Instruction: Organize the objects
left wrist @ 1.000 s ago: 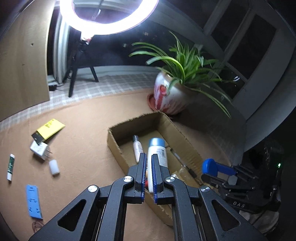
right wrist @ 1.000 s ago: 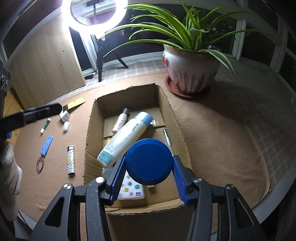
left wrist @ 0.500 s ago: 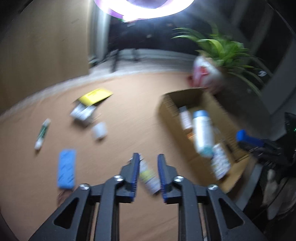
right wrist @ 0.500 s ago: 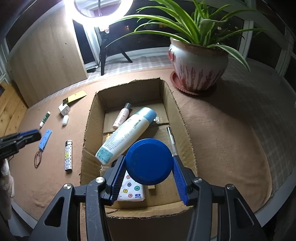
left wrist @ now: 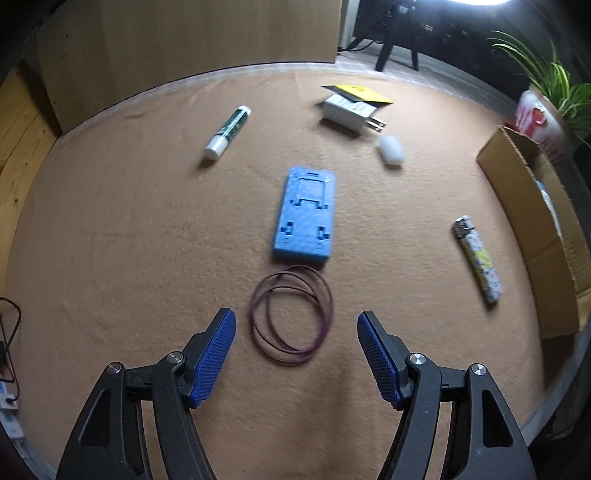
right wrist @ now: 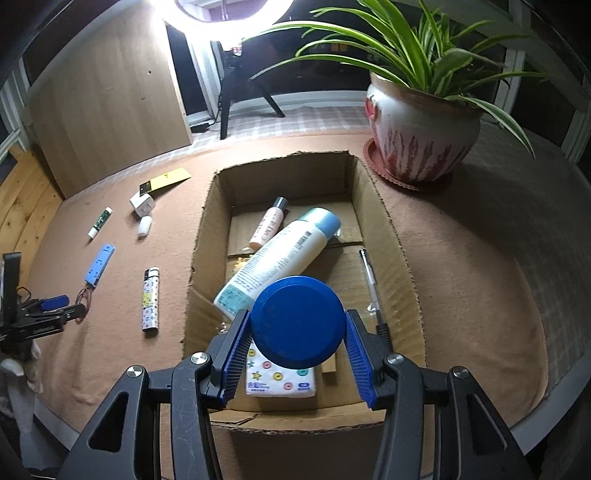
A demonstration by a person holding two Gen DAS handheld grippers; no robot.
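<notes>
Gripper state, both hands

Left gripper (left wrist: pixel 296 325): jaws spread wide, nothing between the pads, held low over the table's near edge. Right gripper (right wrist: pixel 295 334): jaws closed on a round blue lid (right wrist: pixel 298 326), one pad at each side of its rim

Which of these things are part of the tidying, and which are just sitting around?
Part of the job: cardboard box, blue jar in the right gripper, rubber bands before the open left gripper, blue block, lighter, charger.

Just around: potted plant, ring light.
</notes>
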